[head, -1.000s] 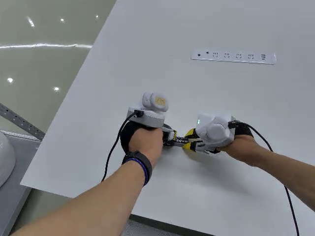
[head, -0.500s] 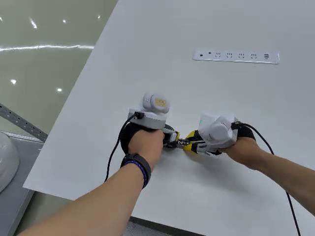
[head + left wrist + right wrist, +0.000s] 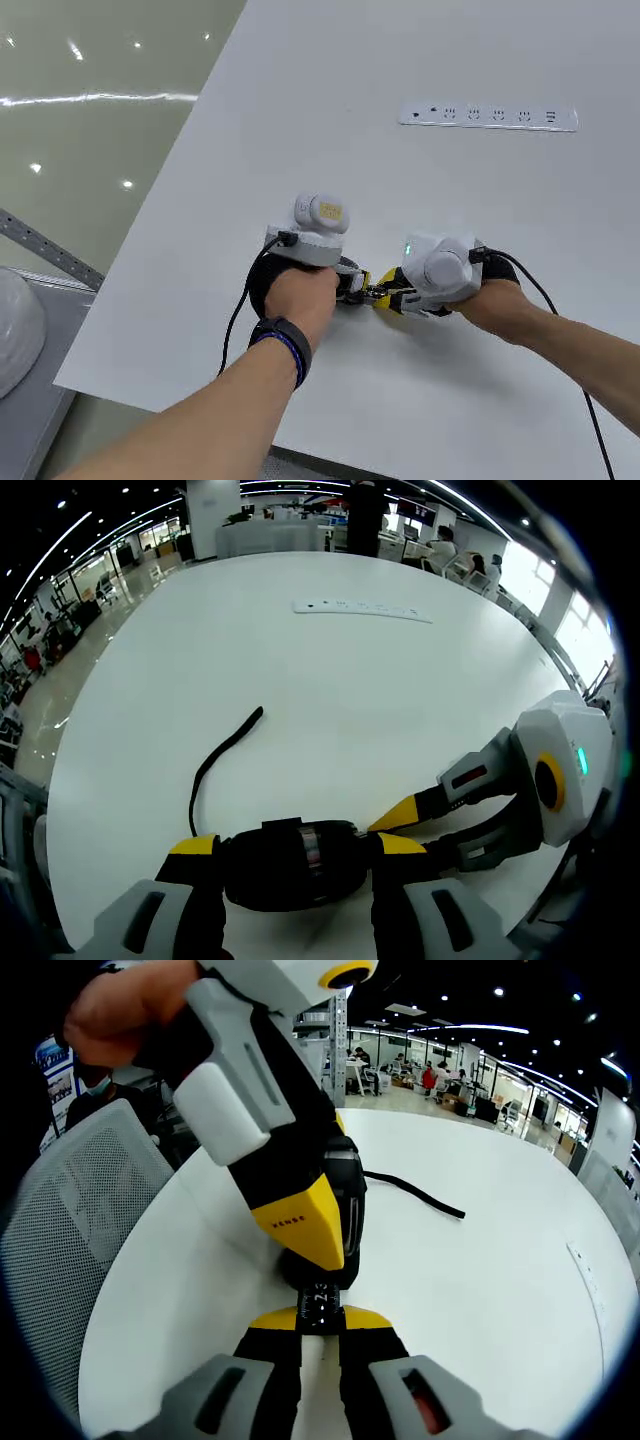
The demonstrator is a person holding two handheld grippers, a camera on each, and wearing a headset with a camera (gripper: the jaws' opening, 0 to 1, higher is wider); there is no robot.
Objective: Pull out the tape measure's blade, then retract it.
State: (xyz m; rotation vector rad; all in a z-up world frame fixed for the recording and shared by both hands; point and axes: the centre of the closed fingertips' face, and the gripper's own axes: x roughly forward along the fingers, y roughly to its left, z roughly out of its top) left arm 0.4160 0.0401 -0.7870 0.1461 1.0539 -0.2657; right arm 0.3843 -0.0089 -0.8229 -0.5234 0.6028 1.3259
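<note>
The black tape measure (image 3: pixel 290 865) sits clamped between the yellow-tipped jaws of my left gripper (image 3: pixel 297 845), low over the white table. Its black wrist strap (image 3: pixel 215 760) trails across the tabletop. In the right gripper view, my right gripper (image 3: pixel 321 1318) is shut on the end of the blade (image 3: pixel 321 1300), with the tape measure's case (image 3: pixel 340 1210) just beyond and a short stretch of blade out. In the head view the left gripper (image 3: pixel 350 283) and right gripper (image 3: pixel 385 297) meet tip to tip near the table's front-left part, a short bit of blade (image 3: pixel 372 291) between them.
A white power strip (image 3: pixel 487 116) lies at the far side of the white table (image 3: pixel 300 120). The table's left edge and near edge run close to the hands. A white mesh chair (image 3: pixel 80 1220) stands beside the table. Cables trail from both grippers.
The head camera has shifted slightly. Both grippers keep their hold, and the short gap between them looks much the same.
</note>
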